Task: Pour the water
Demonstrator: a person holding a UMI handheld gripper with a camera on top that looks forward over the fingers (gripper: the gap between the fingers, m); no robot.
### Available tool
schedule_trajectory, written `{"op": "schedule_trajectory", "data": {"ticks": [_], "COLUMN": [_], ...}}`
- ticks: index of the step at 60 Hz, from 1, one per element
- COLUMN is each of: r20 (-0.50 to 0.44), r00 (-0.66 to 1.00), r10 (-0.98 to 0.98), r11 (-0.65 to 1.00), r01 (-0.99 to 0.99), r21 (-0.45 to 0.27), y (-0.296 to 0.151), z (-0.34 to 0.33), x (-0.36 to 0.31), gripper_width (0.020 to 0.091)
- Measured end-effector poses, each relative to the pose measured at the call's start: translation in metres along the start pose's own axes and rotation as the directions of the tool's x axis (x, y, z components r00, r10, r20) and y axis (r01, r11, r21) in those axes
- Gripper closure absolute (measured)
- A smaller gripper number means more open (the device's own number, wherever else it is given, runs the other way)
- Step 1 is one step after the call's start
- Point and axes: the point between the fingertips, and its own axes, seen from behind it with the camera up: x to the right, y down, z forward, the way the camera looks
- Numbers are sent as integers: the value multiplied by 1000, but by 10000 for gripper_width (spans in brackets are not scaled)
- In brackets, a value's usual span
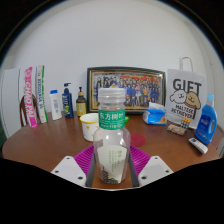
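Your gripper (111,165) holds the bottle (111,135) upright between its two fingers; the pink pads (84,157) press on its lower body from either side, so the fingers stand narrowed about it. The bottle is clear plastic with a white cap (111,97) and a green label (111,121) with white characters. You cannot tell its water level from this view.

Beyond the bottle lies a brown table (50,145). Just behind the bottle, toward its left, stands a pale yellow cup (90,126). Farther back, a framed photo (125,88) of a group of people leans near the white wall.

Left of the frame you see a dark blue bottle (81,102), a dark pump bottle (67,99), a white bottle (55,104) and upright tubes (34,95) in pink and green.

Right of the frame stands a white bag (186,98) marked "GIFT", with a blue-and-white pack (155,114) beside it. A blue spray bottle (206,121) stands at the far right, and a small white-and-dark item (197,145) lies on the table just before it.
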Motion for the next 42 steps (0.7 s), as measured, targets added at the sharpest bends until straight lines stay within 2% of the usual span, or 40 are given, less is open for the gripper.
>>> {"op": "schedule_trajectory", "data": {"ticks": [11,19,26,33,42], "r20": [-39,-98,-188,-258,-262], "r00": [999,992,942,786,432], "r10": [17,-75,-278,-563,-863], "r11": [1000,996,961,826,493], "r01": [-18,71,269,548,834], "r21": [-22,-46,-69,-132,-249], "y": [0,-21,-64,-113,-152], "z": [2,2,10,30,70], "x": [2,14,37,59,74], "gripper_width": [694,694,696,697,696]}}
